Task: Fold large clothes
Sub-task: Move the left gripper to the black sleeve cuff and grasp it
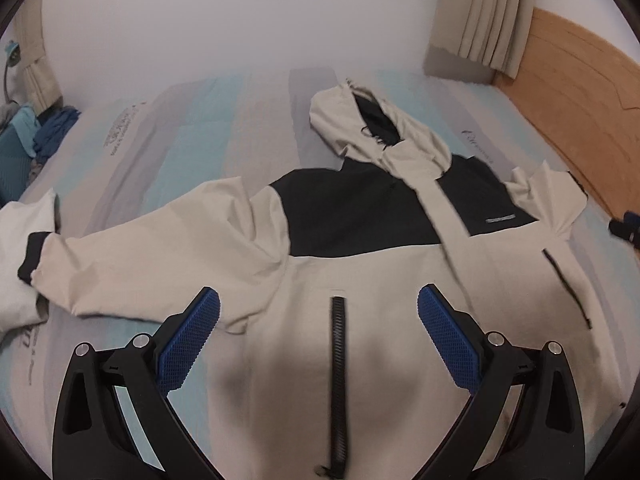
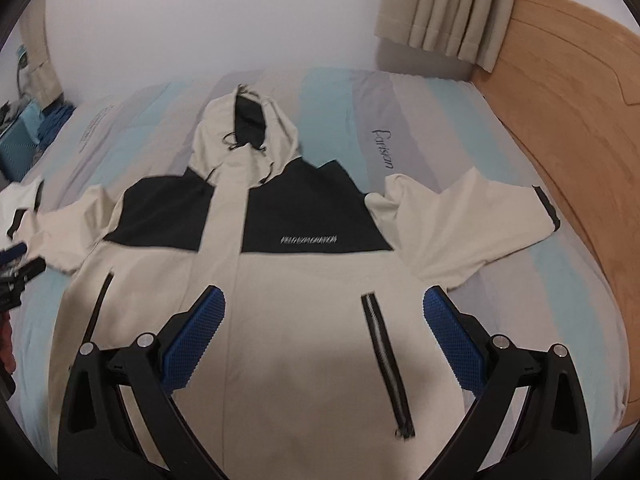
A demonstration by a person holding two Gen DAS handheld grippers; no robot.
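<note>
The bed (image 2: 460, 104), under a striped blue-and-grey cover between a white wall and a wooden headboard (image 2: 560, 92), carried the cream-and-black hooded jacket (image 2: 296, 264), which lay spread front up with both sleeves out. It looked soft, bulky and a little slick, so a cuff or the hem corners seemed the best places to grip. The left hand-held gripper (image 1: 319, 306) and right hand-held gripper (image 2: 324, 306) hung over its lower front, jaws wide apart, holding nothing.
</note>
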